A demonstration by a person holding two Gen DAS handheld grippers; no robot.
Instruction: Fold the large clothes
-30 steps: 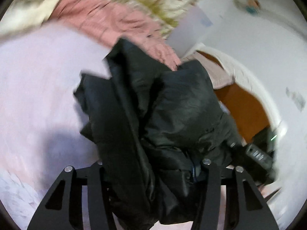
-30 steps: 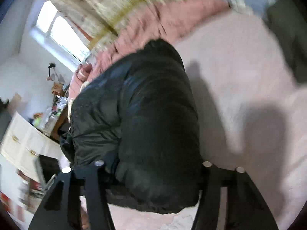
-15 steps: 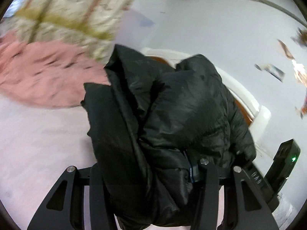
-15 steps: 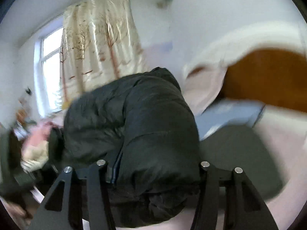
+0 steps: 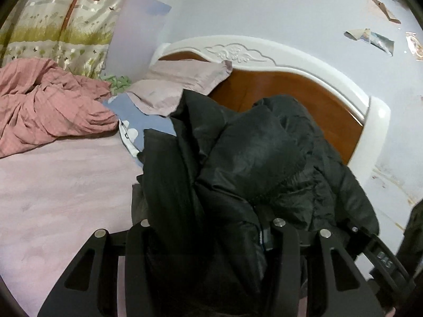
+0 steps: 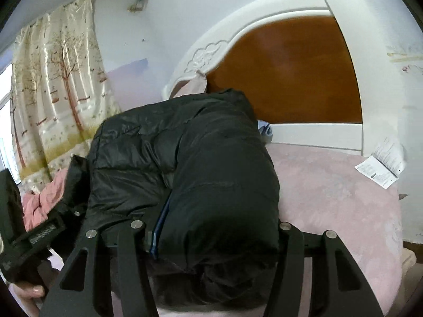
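Jacket carry above the bed.
Left gripper (image 5: 208, 240) and right gripper (image 6: 211, 237) are each pinching the bundled black puffer jacket (image 5: 251, 163) over the pink bed (image 5: 53, 185); being soft, bulky and slippery, it is probably best gripped at seams.

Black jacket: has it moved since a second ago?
Yes. The black jacket, carried in both grippers, has swung from over the pink sheet toward the headboard.

Ahead of my grippers stands an arched white headboard with an orange-brown wooden panel (image 5: 290, 89) against a pale lilac wall (image 5: 264, 8). To my left hangs a cream curtain printed with trees (image 6: 58, 100), daylight at its edge. Pink bedsheet (image 5: 53, 198) lies below.
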